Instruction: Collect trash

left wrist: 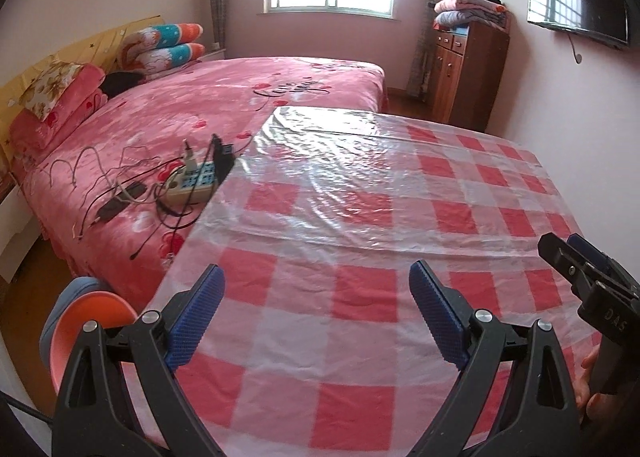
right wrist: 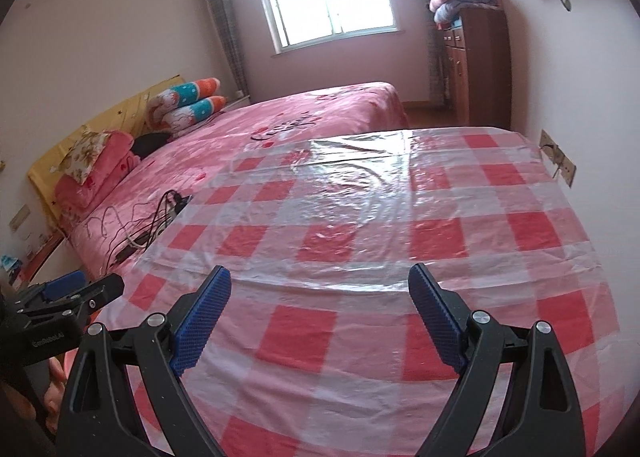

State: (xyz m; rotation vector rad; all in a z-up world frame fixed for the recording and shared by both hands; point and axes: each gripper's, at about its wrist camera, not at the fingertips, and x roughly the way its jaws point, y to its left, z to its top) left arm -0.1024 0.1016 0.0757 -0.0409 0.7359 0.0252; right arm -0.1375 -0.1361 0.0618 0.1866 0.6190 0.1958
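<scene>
Tools come first in both wrist views: our left tool (left wrist: 316,313) hangs over the near edge of the worktop (left wrist: 360,217) with its blue pads spread wide and nothing between them, and our right tool (right wrist: 320,317) beside it is spread just as wide, also empty. Each tool shows at the edge of the other's view, so they sit near each other above the same end. Under them the checked cloth beneath clear plastic carries nothing we can call trash. We judge this a search step: no piece is picked out yet, so the next move calls for swinging the views until one shows. With no trash in sight, we cannot tell where it lies, which way it points or how its long axis runs. Just past the worktop's left edge, a power strip (left wrist: 192,185) with tangled cables lies on the bed (left wrist: 192,105).
</scene>
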